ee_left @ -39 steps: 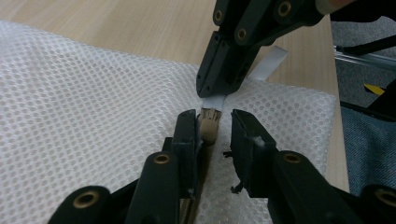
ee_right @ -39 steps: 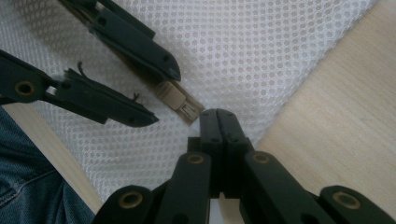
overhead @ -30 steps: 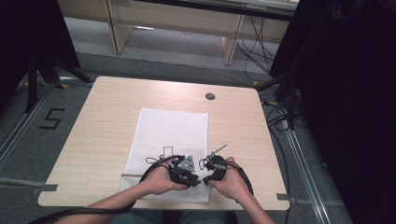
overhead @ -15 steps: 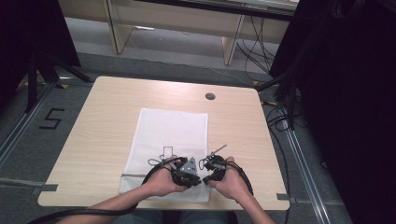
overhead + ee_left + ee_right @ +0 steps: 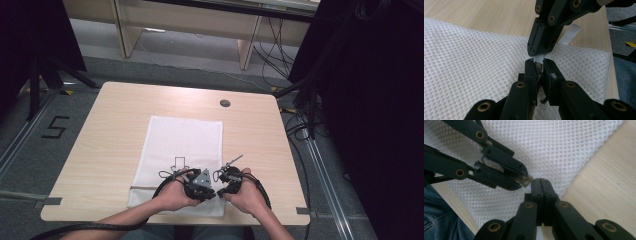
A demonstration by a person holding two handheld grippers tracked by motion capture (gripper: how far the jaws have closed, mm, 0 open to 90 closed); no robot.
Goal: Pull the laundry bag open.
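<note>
White mesh bag [image 5: 180, 150] flat on wooden surface [image 5: 110, 140], barely changed from a second ago: left hand-held gripper [image 5: 539, 62] nearly closed on something small, right hand-held gripper [image 5: 540, 181] clamped on white strip [image 5: 569, 35], tip to tip.

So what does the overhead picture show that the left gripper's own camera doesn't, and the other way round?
The high view alone takes in the whole table, the person's hands and the floor marked with a 5. The left gripper view alone makes out the mesh bag's weave and a white strip running from the right gripper's shut jaws to the left gripper's, pinched by both. Both share the bag, the tabletop and the two grippers meeting at the bag's near edge.
</note>
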